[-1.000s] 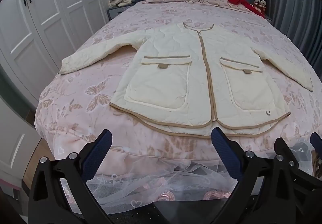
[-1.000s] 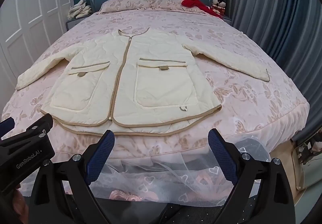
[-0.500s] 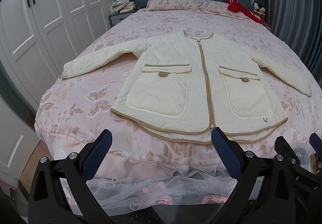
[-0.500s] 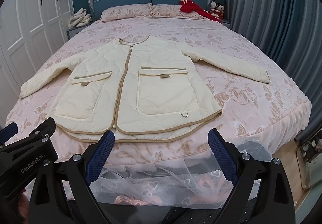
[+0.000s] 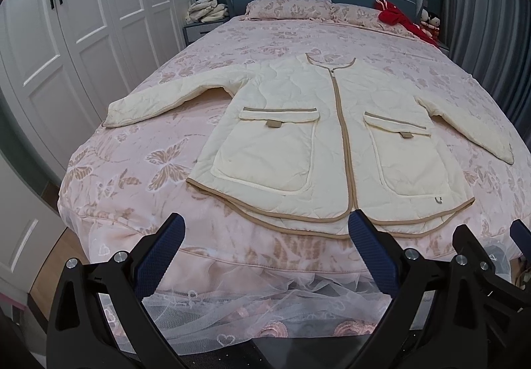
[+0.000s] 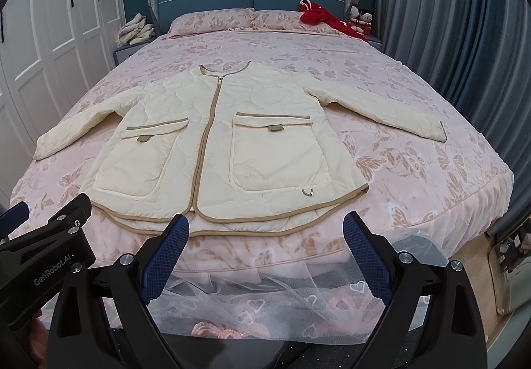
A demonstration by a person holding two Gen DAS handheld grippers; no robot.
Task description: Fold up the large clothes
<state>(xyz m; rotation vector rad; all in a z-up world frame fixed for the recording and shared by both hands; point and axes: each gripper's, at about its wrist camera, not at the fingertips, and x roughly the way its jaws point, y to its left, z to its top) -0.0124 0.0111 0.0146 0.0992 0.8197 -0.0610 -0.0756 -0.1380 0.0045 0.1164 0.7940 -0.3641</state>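
Observation:
A cream quilted jacket [image 5: 298, 123] [image 6: 219, 136] with tan trim lies flat, front up and zipped, on the pink butterfly-print bed [image 5: 132, 170] [image 6: 415, 176]. Both sleeves are spread out sideways and the hem reaches the foot edge. My left gripper [image 5: 265, 236] hovers open at the foot of the bed, just short of the hem's left half. My right gripper [image 6: 267, 234] is open too, below the hem's right half. Neither holds anything. In the right wrist view the left gripper's body [image 6: 49, 249] shows at the lower left.
White wardrobe doors [image 5: 66, 47] line the left wall. Grey curtains [image 6: 448, 37] hang on the right. Red clothing [image 6: 322, 15] and dolls sit by the pillows, and folded pale laundry [image 5: 207, 7] rests on a nightstand. A lace bed skirt [image 6: 282, 296] hangs below the mattress.
Both grippers have tilted or drawn back a little, so the jacket sits lower and smaller in each view. Both stay open and the jacket has not moved.

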